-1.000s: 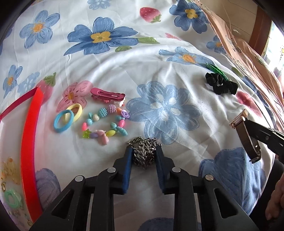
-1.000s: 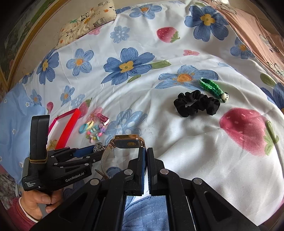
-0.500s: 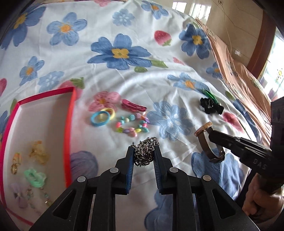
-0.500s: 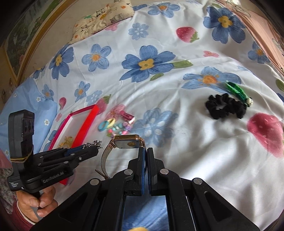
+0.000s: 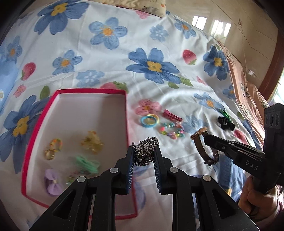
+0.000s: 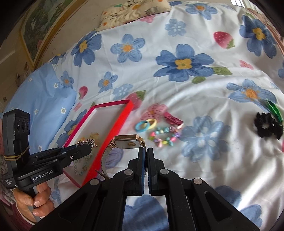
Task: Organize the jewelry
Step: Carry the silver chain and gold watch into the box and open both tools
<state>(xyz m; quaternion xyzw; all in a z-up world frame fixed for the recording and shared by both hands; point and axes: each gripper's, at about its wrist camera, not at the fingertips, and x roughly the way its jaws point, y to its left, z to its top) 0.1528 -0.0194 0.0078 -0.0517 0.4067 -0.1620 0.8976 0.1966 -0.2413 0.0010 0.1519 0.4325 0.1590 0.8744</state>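
Note:
My left gripper (image 5: 144, 149) is shut on a bunched silver chain (image 5: 144, 151) and holds it in the air beside the right wall of the red tray (image 5: 127, 113). The tray holds several hair clips and small trinkets. My right gripper (image 6: 146, 150) is shut on the strap of a gold-cased wristwatch (image 6: 128, 142), held above the bed near the tray (image 6: 122, 117). The watch also shows in the left wrist view (image 5: 200, 142), with the right gripper (image 5: 206, 139) to the right of the chain. The left gripper (image 6: 88, 148) with the chain (image 6: 87, 142) shows over the tray.
On the flowered bedsheet (image 5: 159, 44) lie blue and yellow hair rings (image 5: 149, 120), a pink hair clip (image 5: 171, 116), a colourful bead bracelet (image 5: 171, 130), a black scrunchie (image 6: 268, 127) and a green clip (image 6: 274, 109). A pillow (image 6: 134, 12) lies at the back.
Both grippers have risen and shifted left toward the tray with their loads. More of the tray's inside is now in view. Both grips are unchanged.

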